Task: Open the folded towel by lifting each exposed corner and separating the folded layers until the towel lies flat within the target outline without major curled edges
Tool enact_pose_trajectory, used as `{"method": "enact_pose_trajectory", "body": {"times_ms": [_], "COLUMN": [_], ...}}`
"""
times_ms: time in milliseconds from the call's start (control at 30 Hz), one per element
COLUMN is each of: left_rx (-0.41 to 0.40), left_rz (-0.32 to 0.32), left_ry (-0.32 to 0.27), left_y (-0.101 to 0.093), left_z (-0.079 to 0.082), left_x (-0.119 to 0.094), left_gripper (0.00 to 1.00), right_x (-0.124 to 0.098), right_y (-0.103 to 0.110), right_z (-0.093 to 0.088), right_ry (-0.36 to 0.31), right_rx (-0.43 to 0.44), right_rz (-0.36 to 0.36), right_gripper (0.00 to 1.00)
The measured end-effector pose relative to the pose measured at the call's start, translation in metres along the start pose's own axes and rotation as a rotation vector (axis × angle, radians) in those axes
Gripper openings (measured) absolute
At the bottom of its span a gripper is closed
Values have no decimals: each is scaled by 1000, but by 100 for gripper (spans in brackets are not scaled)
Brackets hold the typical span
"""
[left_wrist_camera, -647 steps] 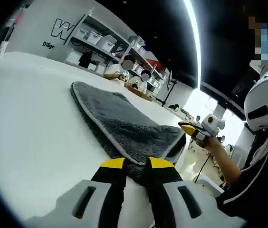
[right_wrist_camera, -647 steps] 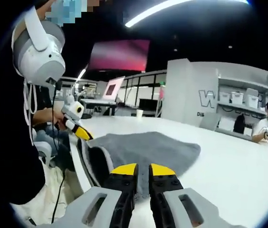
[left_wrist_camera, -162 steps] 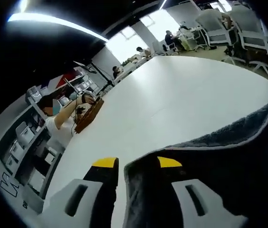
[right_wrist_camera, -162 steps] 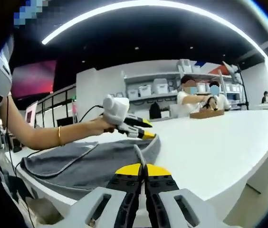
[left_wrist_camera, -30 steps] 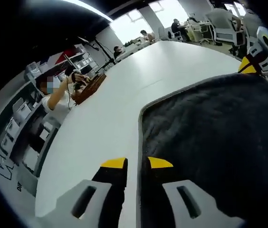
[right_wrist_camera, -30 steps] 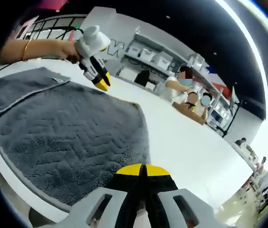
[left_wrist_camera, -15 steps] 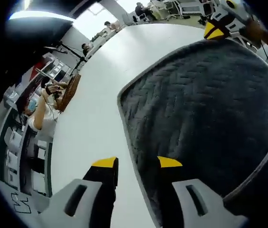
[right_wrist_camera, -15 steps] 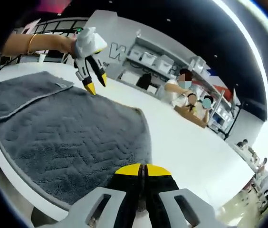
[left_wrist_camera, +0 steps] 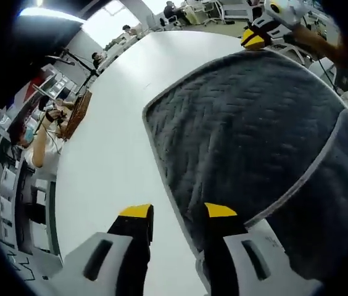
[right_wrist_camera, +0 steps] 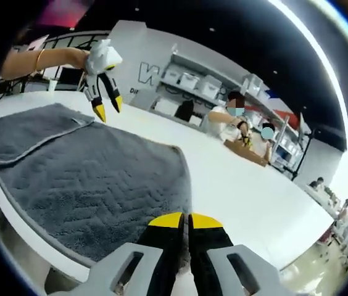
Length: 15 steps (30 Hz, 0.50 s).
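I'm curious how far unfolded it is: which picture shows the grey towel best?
The left gripper view: it looks down on the towel, showing its pale edging, a rounded corner and one part still folded over at the lower right. The right gripper view sees the towel at a low slant, with that fold far off at the left.

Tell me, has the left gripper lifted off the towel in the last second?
Yes. The left gripper hangs open above the towel, where it earlier touched it.

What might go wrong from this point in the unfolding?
1. One end of the grey towel is folded over, so it may not end flat.
2. The left gripper hangs open above the towel; the fold may stay.
3. The towel reaches the table edge and could slide off if tugged.
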<state>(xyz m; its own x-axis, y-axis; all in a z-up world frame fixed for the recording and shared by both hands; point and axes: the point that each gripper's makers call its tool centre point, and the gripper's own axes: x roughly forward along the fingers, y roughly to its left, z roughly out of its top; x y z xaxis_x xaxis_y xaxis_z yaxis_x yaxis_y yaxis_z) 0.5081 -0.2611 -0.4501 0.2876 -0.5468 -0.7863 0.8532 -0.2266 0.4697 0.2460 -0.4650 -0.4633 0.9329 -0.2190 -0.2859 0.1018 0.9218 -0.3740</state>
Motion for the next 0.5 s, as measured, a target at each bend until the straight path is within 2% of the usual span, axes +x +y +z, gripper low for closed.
{"method": "enact_pose_trajectory", "body": {"times_ms": [333, 400, 500], "left_rx": [52, 41, 8], "left_rz": [-107, -130, -156], "left_ry": [60, 78, 72], "left_y": [-25, -29, -33], "left_z": [-23, -30, -34], "left_x": [-9, -9, -8], "left_gripper": [30, 30, 28], "right_x": [-2, -2, -3], "right_y": [-2, -2, -2], "right_z": [-1, 0, 1], "right_ry": [-5, -6, -11], "right_rx": [19, 19, 21], "right_rz": [-6, -4, -1], "right_gripper": [0, 0, 0]}}
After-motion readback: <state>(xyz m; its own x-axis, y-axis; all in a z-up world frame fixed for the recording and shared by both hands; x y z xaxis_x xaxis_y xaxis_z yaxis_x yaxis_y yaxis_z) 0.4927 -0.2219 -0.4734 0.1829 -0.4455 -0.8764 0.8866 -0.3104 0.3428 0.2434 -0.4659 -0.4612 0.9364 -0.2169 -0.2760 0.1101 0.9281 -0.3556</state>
